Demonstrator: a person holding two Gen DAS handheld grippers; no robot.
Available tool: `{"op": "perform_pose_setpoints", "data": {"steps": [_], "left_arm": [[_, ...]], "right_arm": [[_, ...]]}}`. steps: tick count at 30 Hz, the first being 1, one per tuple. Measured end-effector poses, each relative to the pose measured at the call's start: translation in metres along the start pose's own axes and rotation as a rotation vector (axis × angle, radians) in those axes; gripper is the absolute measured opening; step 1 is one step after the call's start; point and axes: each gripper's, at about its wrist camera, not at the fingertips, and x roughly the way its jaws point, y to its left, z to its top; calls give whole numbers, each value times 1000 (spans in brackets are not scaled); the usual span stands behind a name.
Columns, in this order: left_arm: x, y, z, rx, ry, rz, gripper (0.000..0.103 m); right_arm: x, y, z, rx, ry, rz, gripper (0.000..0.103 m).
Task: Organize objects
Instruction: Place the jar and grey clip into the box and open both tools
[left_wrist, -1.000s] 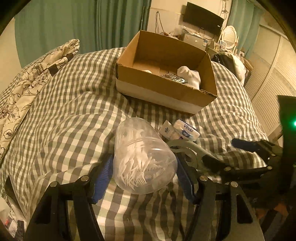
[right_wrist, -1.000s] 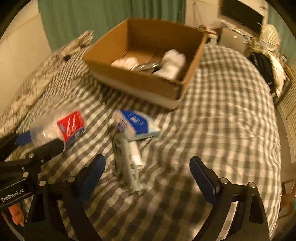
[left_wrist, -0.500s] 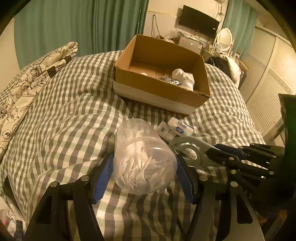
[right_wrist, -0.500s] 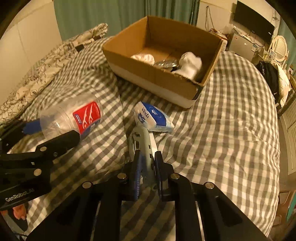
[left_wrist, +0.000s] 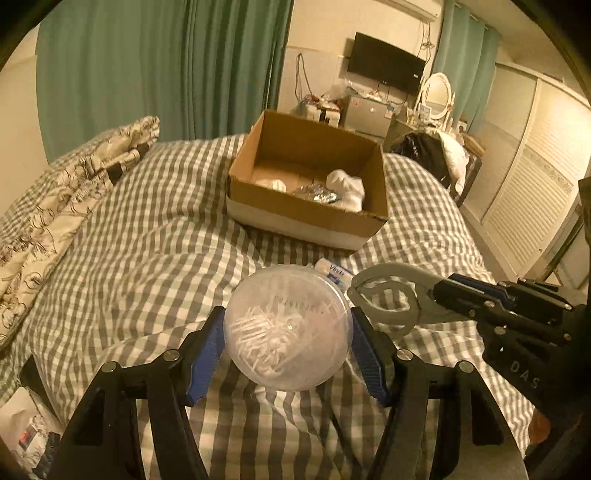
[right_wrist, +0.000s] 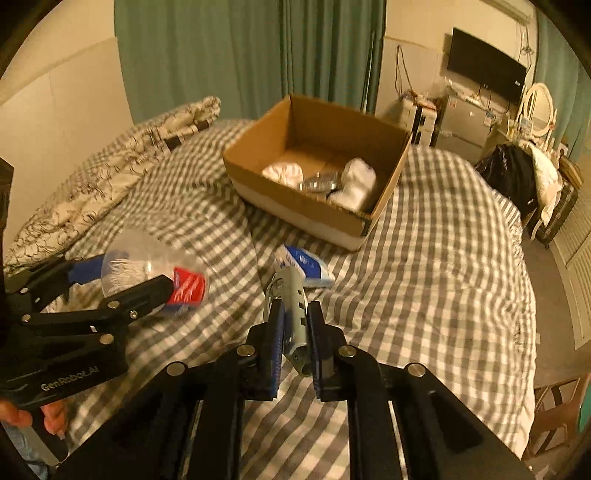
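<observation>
My left gripper (left_wrist: 288, 332) is shut on a clear plastic jar of cotton swabs (left_wrist: 287, 326), held above the checked bed; the jar with its red label also shows in the right wrist view (right_wrist: 155, 278). My right gripper (right_wrist: 294, 325) is shut on a grey scissors-like tool (right_wrist: 293, 306), lifted off the bed; its handle loops show in the left wrist view (left_wrist: 391, 299). A blue and white tissue pack (right_wrist: 304, 264) lies on the bed just beyond both. An open cardboard box (left_wrist: 306, 177) holding white socks and a foil item stands farther back.
The checked bedspread (right_wrist: 443, 258) covers the bed. A floral quilt (left_wrist: 55, 199) lies bunched at the left edge. A packet (left_wrist: 26, 432) sits at the near left corner. Furniture, a television and a bag (right_wrist: 513, 177) stand past the bed's far right.
My right gripper closed on the grey tool and lifted it off the bed. My left gripper raised and tipped the jar so its base faces the camera. Both moved up.
</observation>
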Motion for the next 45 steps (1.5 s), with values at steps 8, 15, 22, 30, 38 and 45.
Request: {"op": "perform_pose_setpoints", "data": {"steps": [8, 15, 22, 30, 38, 45], "left_arm": [[-25, -4, 9, -11, -45, -33, 66], [-32, -11, 28, -1, -72, -58, 66], [-29, -17, 71, 30, -127, -60, 66], [-15, -13, 122, 41, -172, -42, 66], [16, -5, 168, 42, -199, -22, 66], [55, 4, 187, 41, -187, 4, 66]], "right_arm": [[-43, 3, 5, -6, -84, -20, 12], [-68, -3, 11, 0, -143, -35, 12], [-76, -7, 39, -26, -186, -58, 12], [-76, -22, 84, -33, -255, -71, 12], [-57, -39, 131, -54, -290, -93, 12], [-22, -46, 165, -67, -278, -81, 12]]}}
